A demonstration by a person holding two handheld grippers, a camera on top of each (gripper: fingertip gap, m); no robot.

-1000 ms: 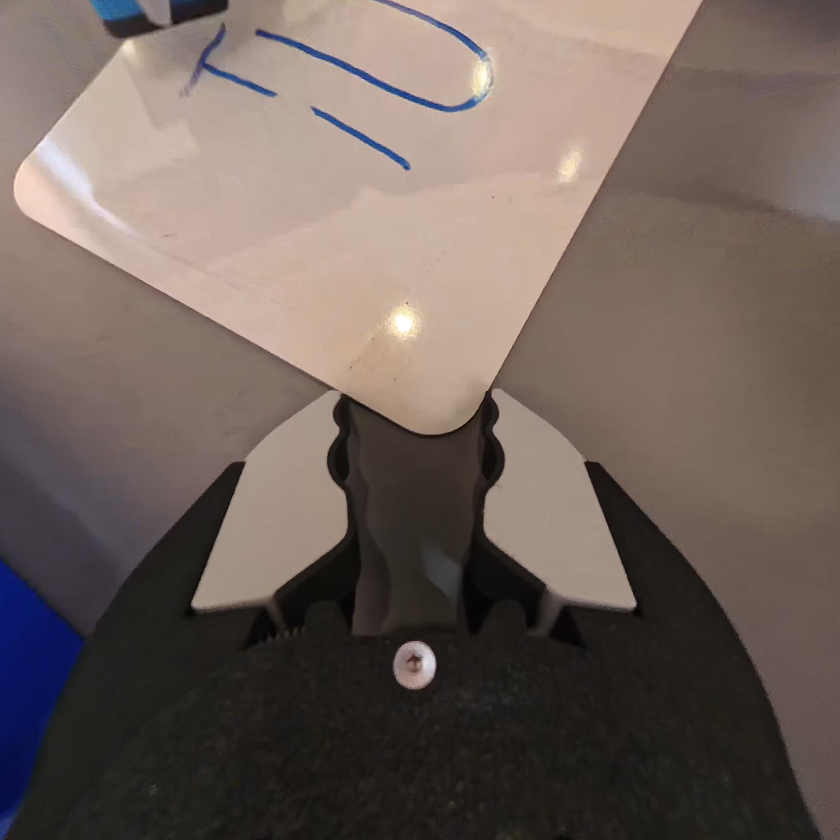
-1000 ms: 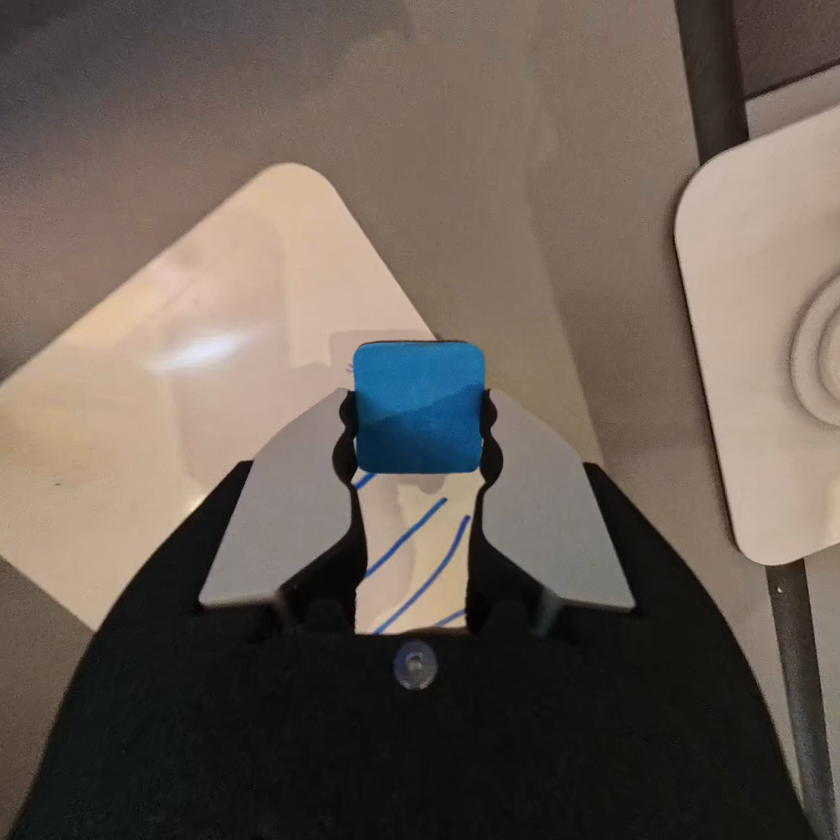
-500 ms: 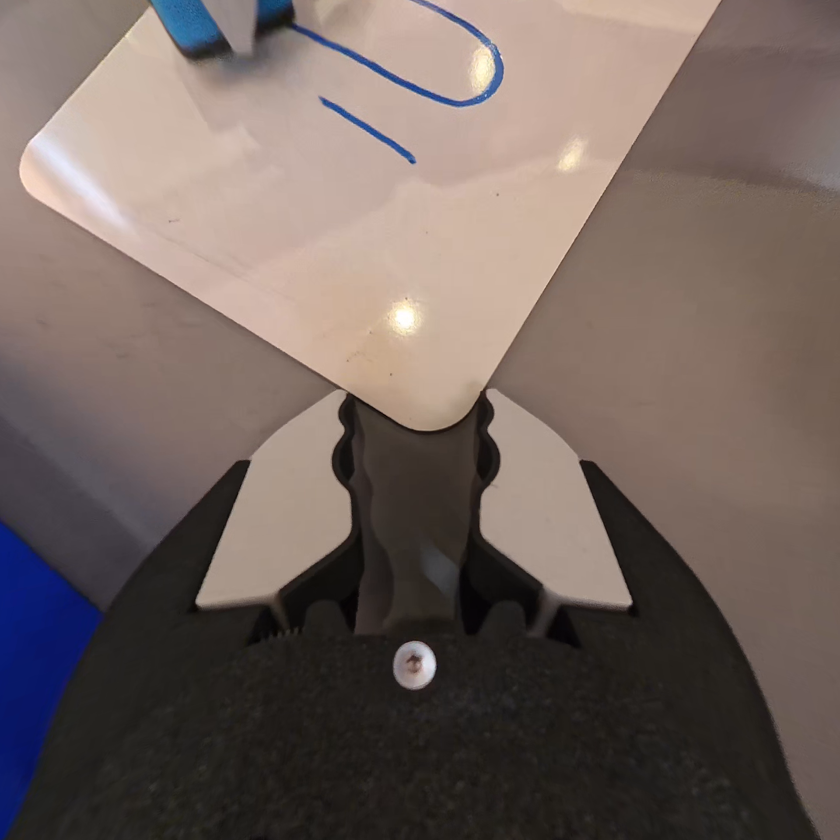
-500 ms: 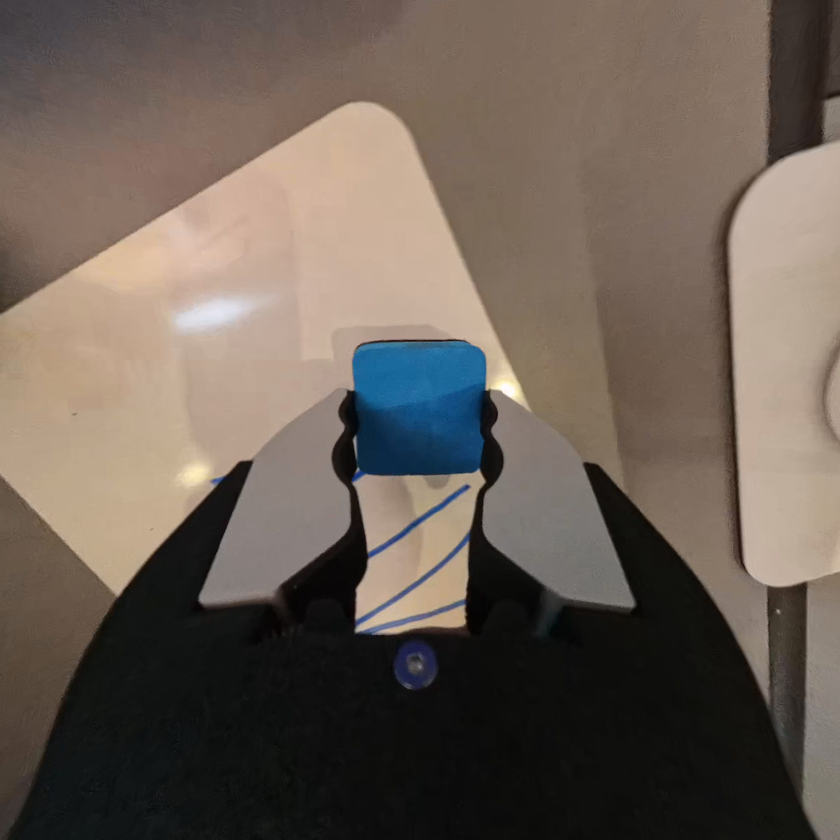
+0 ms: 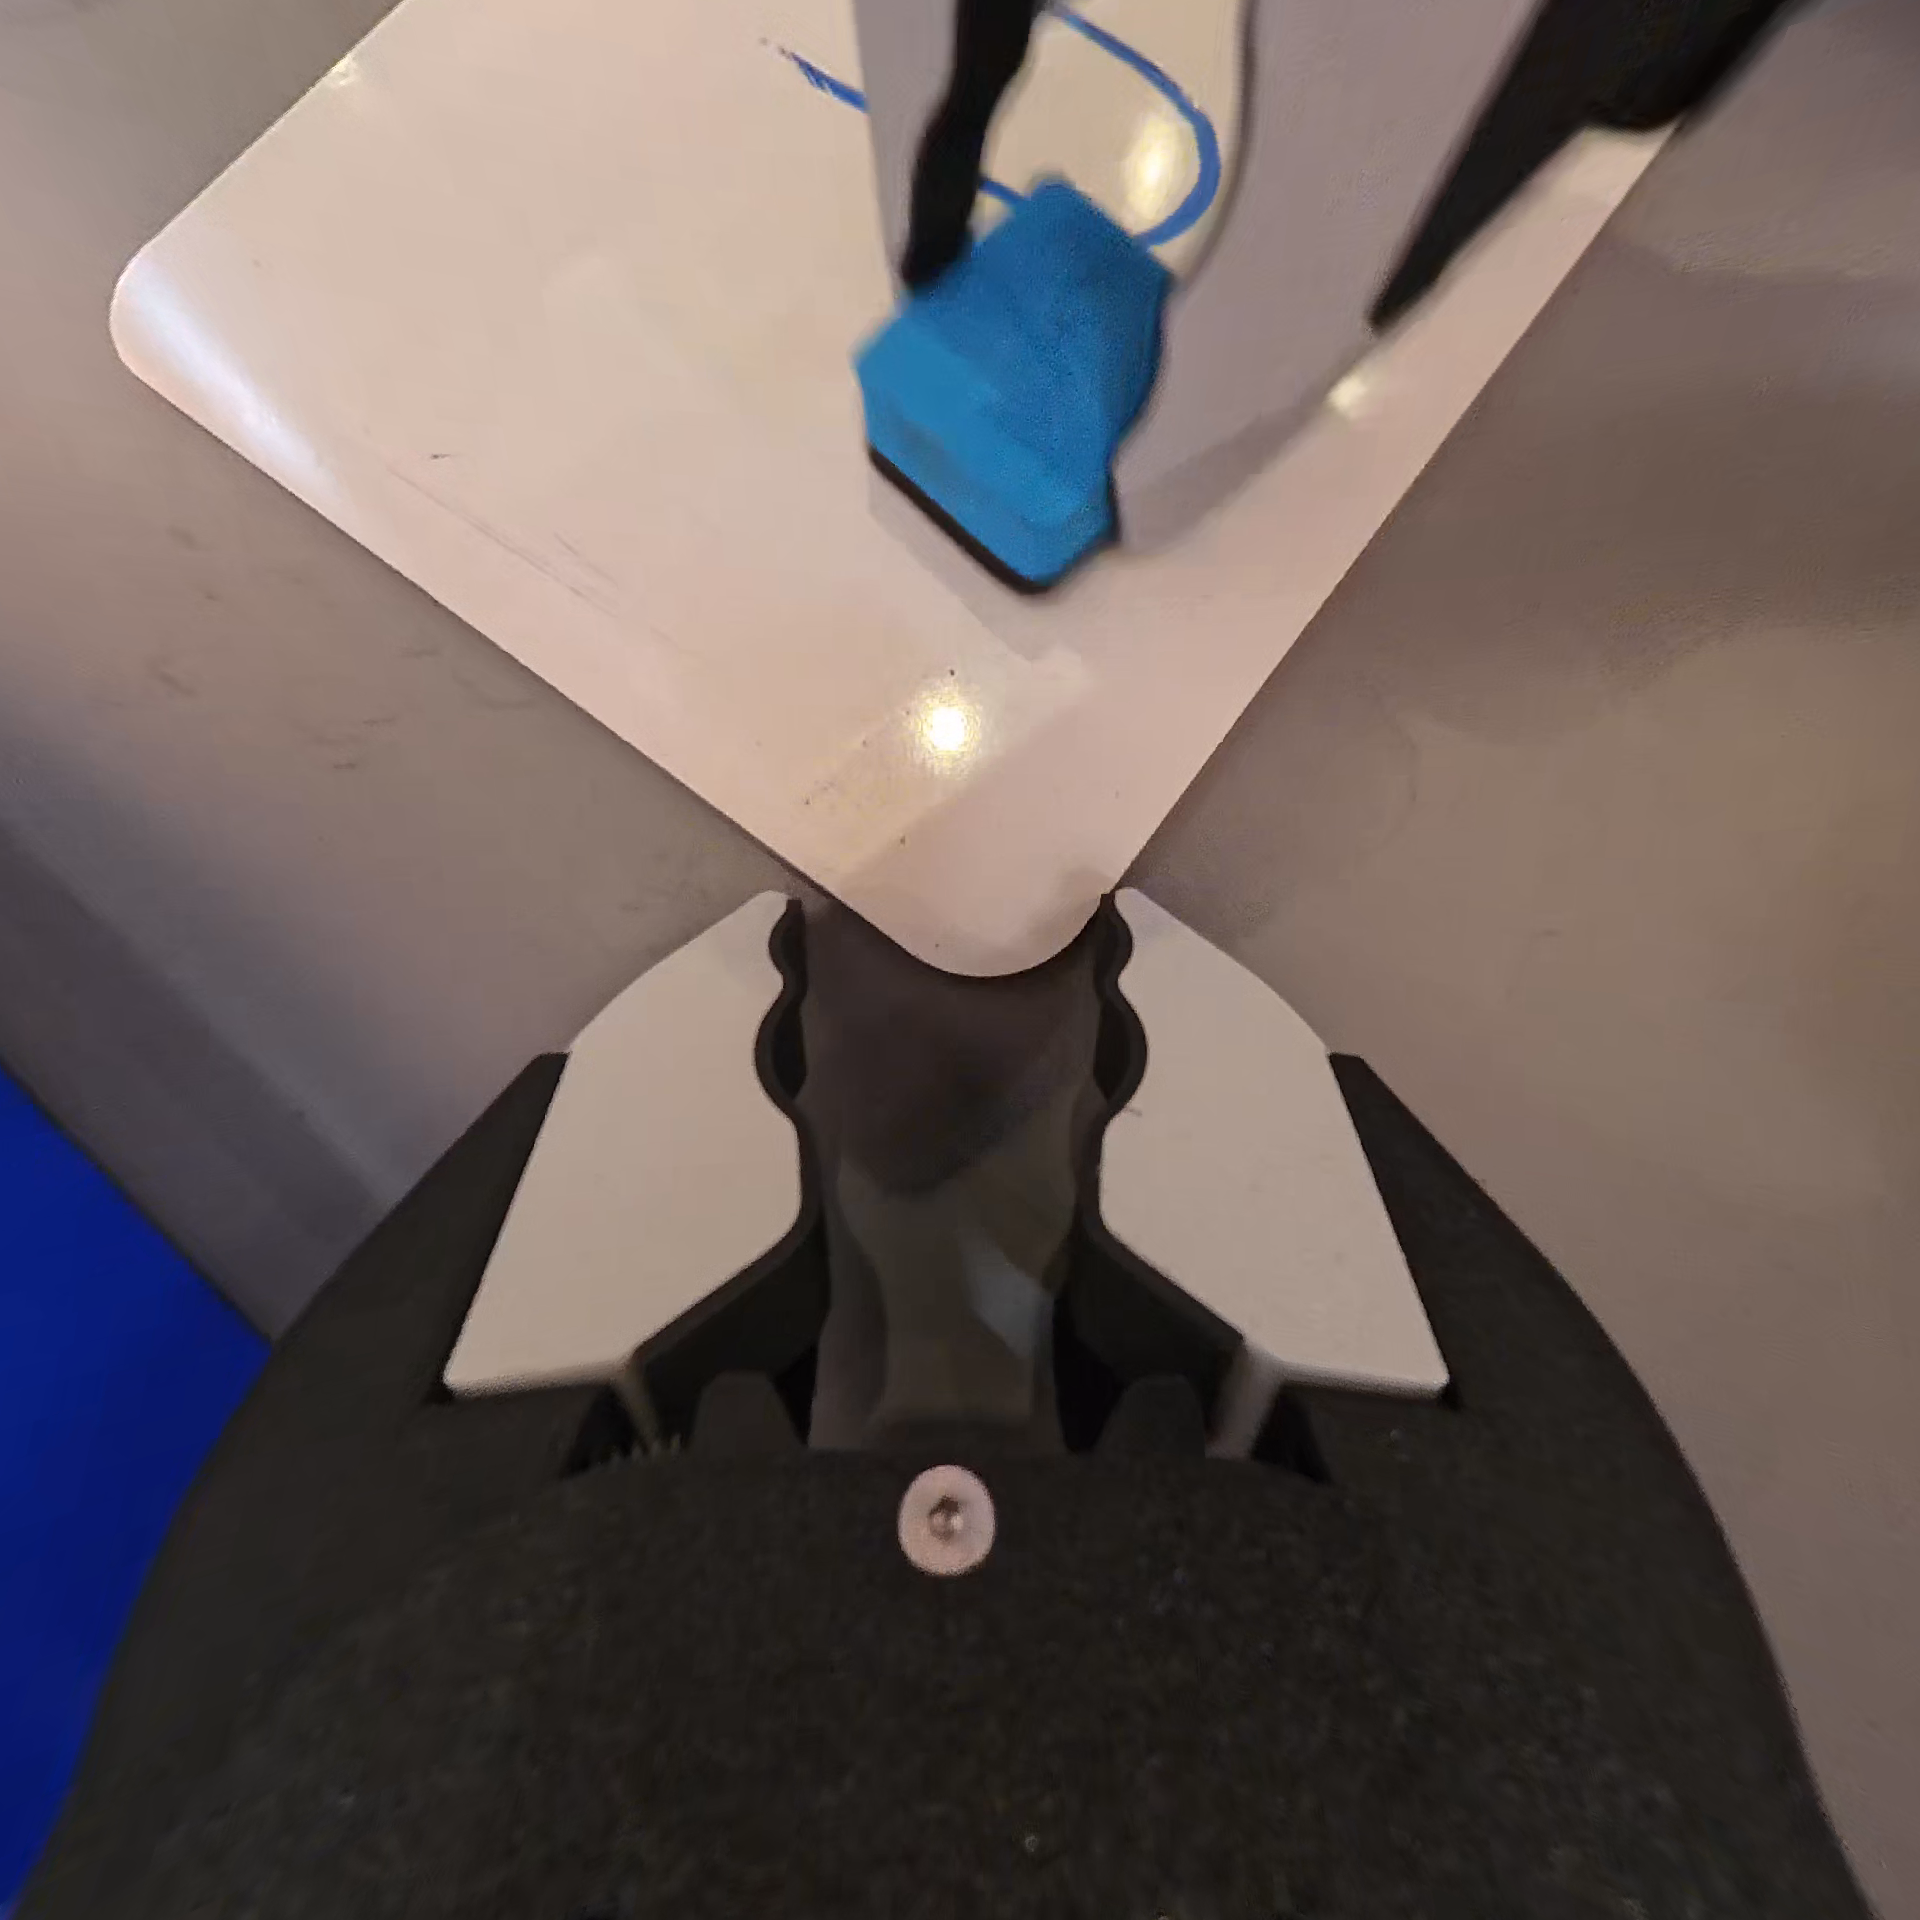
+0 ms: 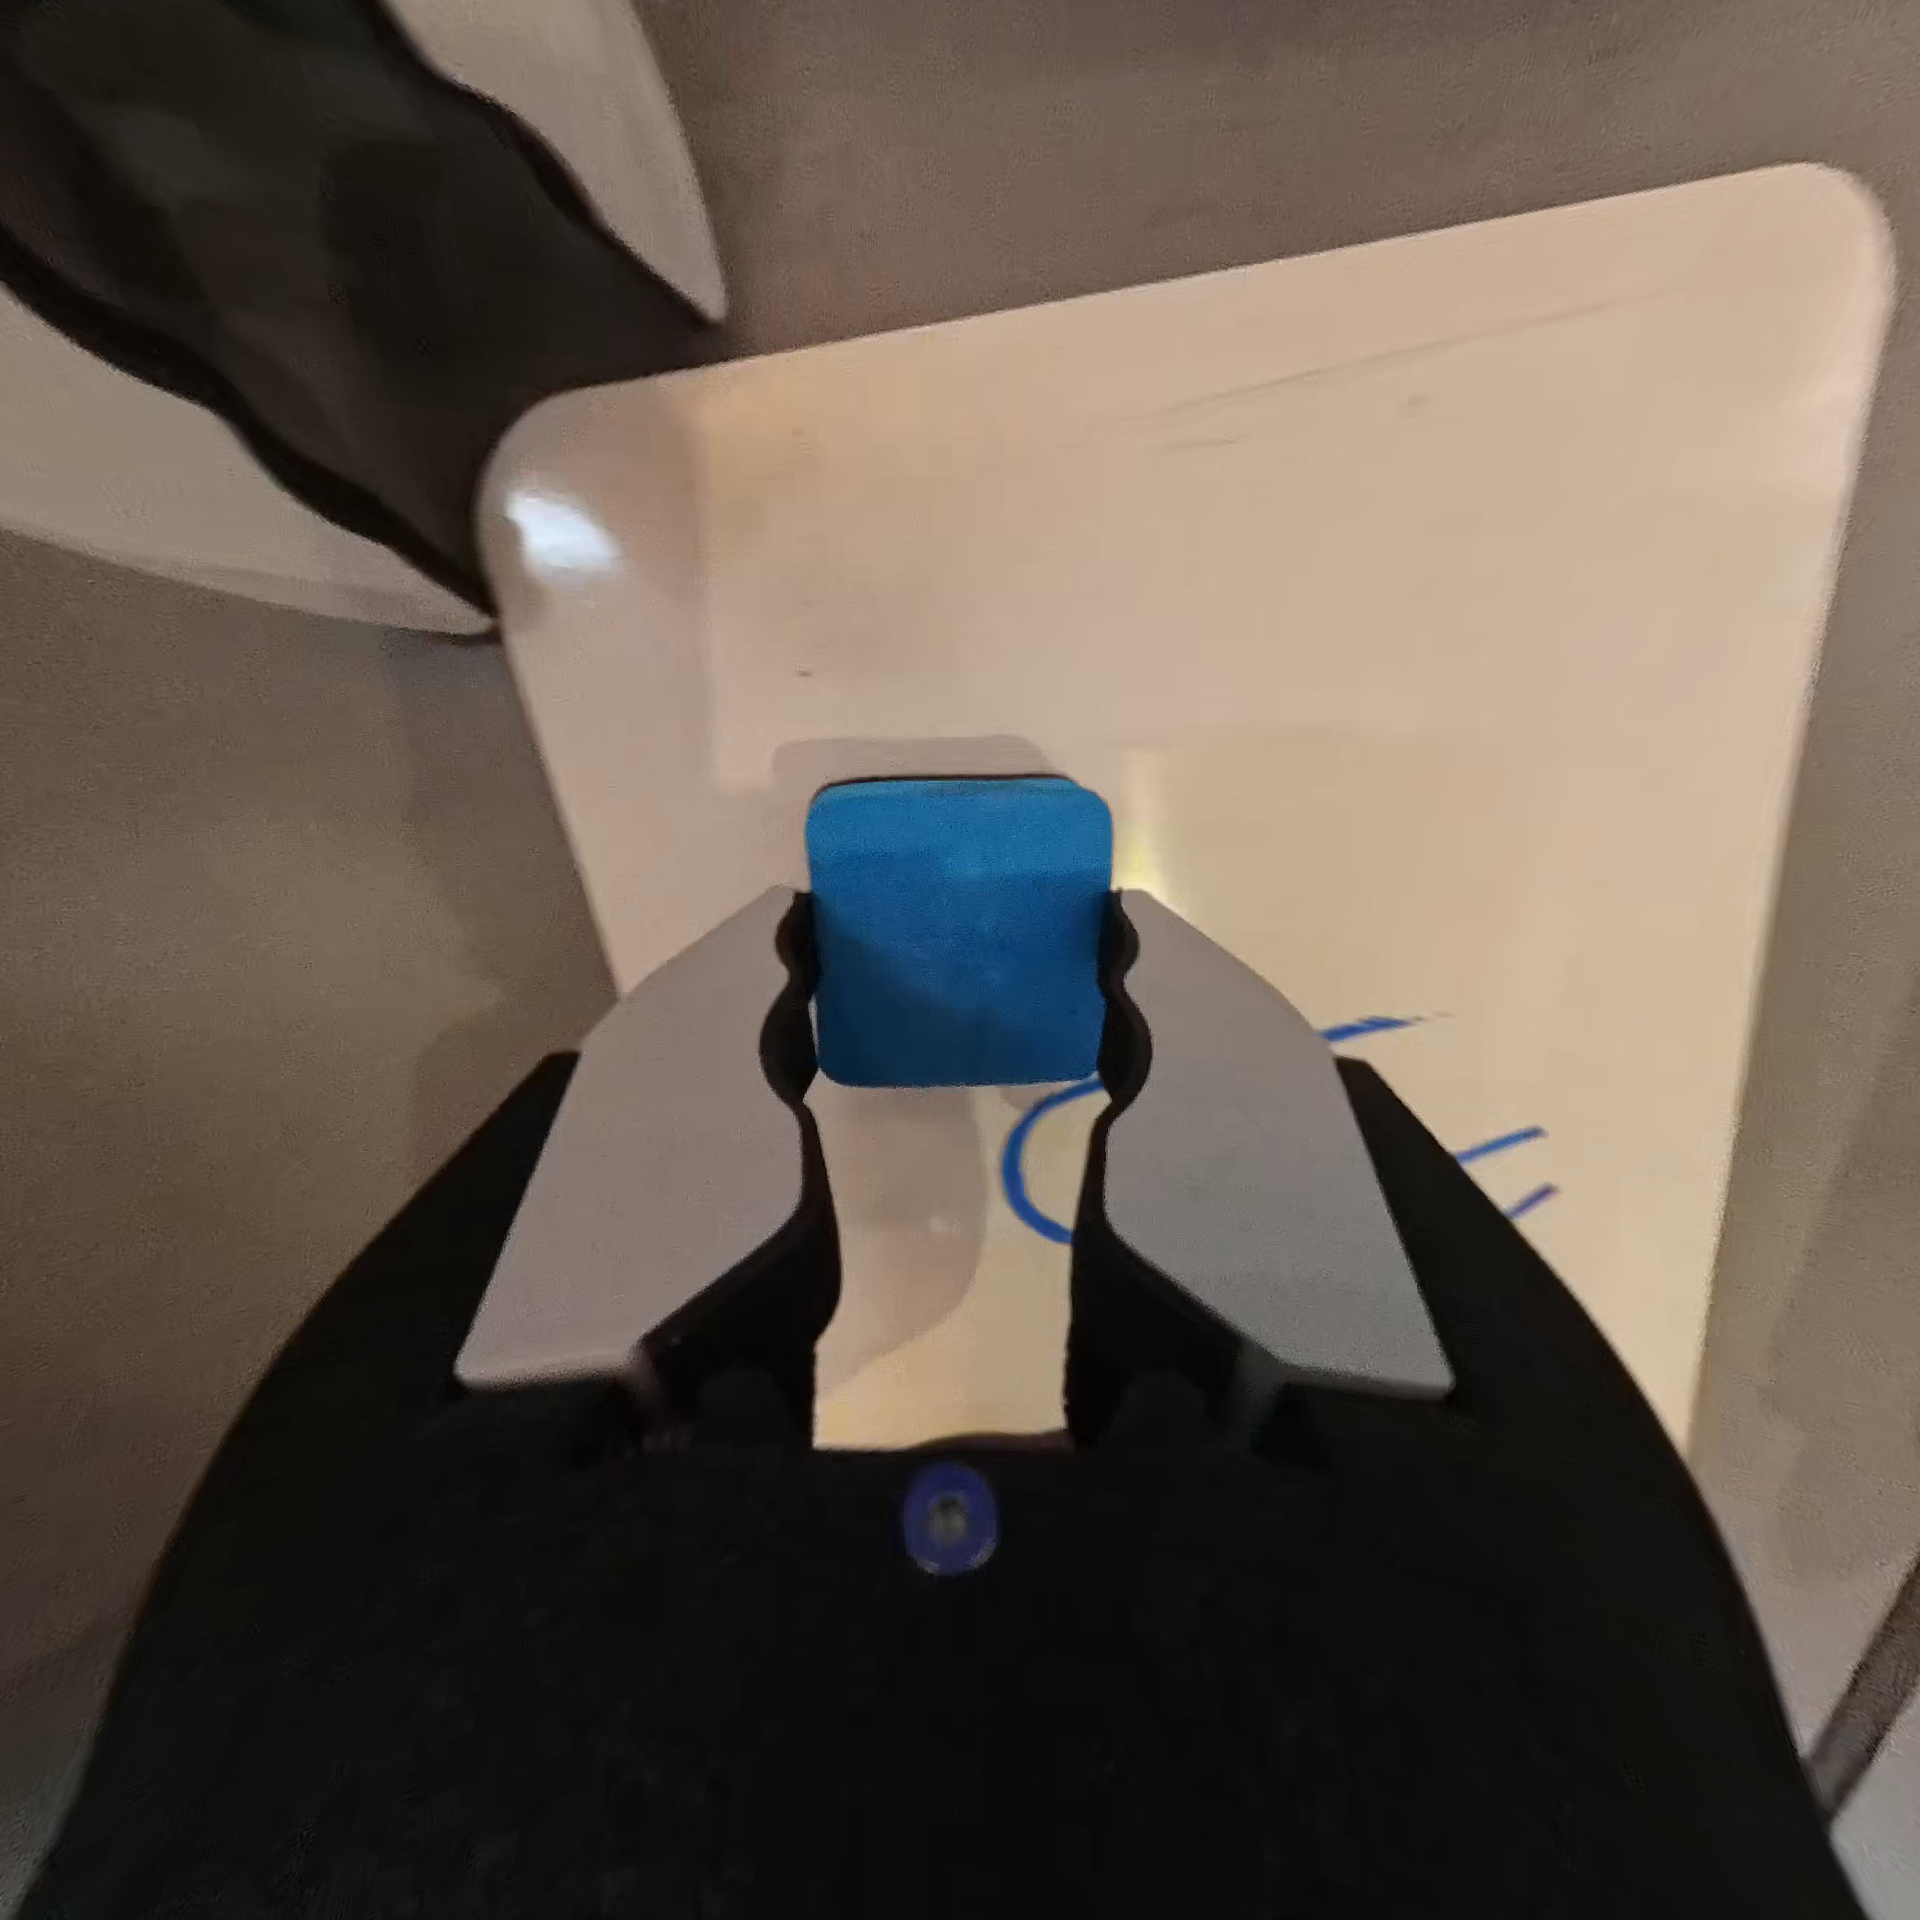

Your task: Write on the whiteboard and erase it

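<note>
Right gripper (image 6: 954, 971) clamps eraser (image 6: 958, 935) — on whiteboard (image 6: 1351, 623).

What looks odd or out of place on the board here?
Nothing is damaged or spilled. The whiteboard lies turned cornerwise, one corner between the open left gripper. The right gripper holds the blue eraser on it; blue marks remain.

Both wrist views look down, close, sharing the whiteboard (image 5: 582, 436).
</note>
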